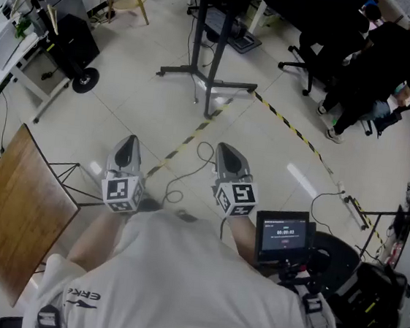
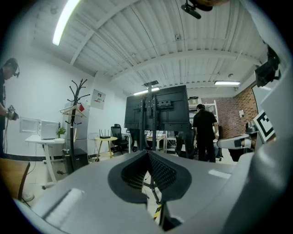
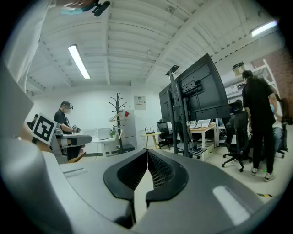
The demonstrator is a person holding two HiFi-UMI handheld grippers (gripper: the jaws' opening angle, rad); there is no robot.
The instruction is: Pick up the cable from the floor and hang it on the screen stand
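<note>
Left gripper and right gripper, jaws pressed together and empty, flank the cable on the floor. Open floor reaches the stand. A table edge lies left.

**Bright, even light; heavy fisheye at the edges**

The room is lit brightly and evenly by ceiling tubes. A pale glare streak is thrown on the glossy floor. Shadows are kept soft. Both gripper views are bent and darkened at their rims.
</note>
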